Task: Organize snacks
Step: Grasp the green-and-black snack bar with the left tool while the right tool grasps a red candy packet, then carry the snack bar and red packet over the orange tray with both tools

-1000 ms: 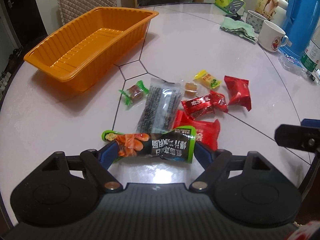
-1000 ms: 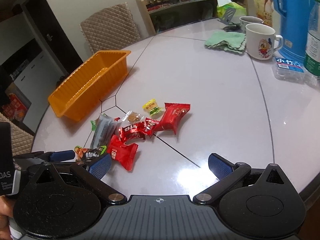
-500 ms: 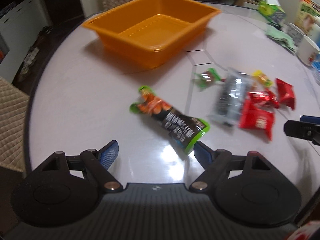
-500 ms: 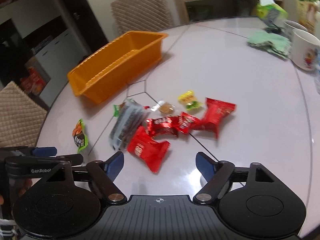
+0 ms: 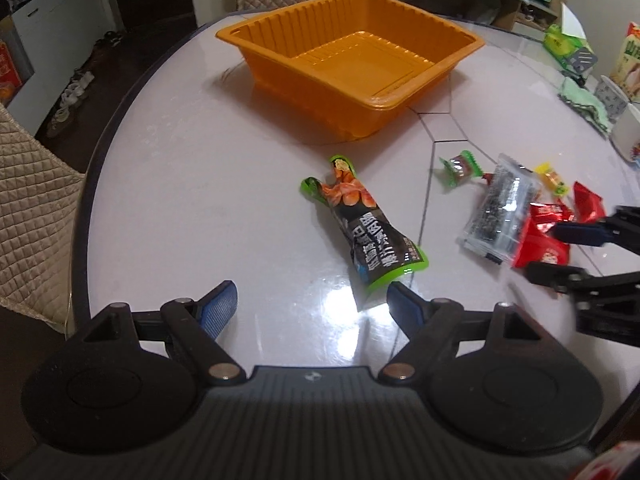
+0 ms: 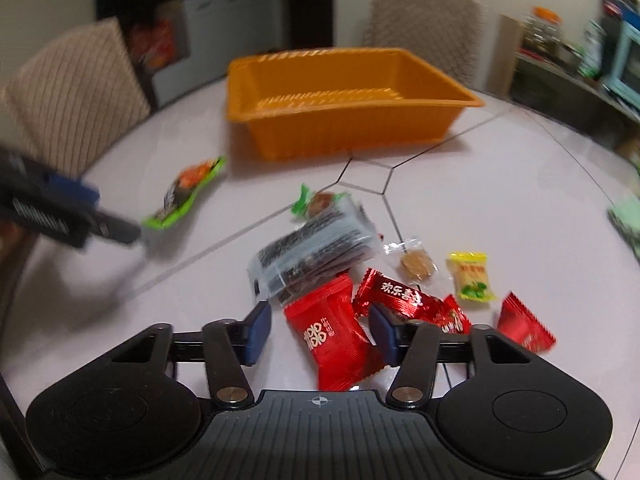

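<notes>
The right tongs (image 6: 318, 330) are closing astride the red packet (image 6: 334, 334) on the surface (image 6: 500, 184), its long axis running toward the camera, while the left tongs (image 5: 308, 300) hang open, empty, farther off.

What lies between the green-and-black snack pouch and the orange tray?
Nothing: in the left wrist view, only bare tabletop separates the green-and-black snack pouch from the orange tray, which holds nothing.
</notes>
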